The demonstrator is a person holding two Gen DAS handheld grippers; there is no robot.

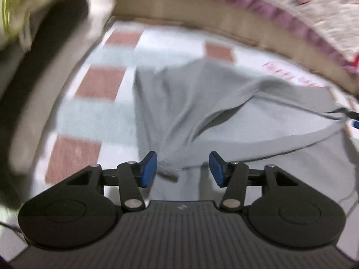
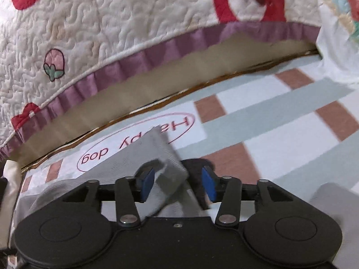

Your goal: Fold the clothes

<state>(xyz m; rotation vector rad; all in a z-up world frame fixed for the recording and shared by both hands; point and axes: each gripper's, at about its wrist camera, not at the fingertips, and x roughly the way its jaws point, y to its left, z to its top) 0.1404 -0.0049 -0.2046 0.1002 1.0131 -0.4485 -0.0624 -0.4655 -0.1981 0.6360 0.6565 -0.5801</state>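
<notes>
A grey knitted garment (image 1: 202, 103) lies spread and creased on a checked mat, with a fold running up to the right. My left gripper (image 1: 182, 171) is open just above its near edge; a rumpled bit of the cloth sits between the blue pads (image 1: 149, 171) without being pressed. In the right wrist view a corner of the same grey garment (image 2: 139, 154) sticks up between the blue pads (image 2: 148, 185) of my right gripper (image 2: 178, 186). That gripper is open too; the cloth leans near the left pad and a gap shows before the right one.
The mat (image 2: 269, 121) has pink and pale green squares and a "Happy dog" print (image 2: 179, 123). A quilted cover with a purple frill (image 2: 112, 33) hangs over a beige bed side (image 2: 134, 85) along the far edge. A dark blurred object (image 1: 44, 67) fills the left of the left wrist view.
</notes>
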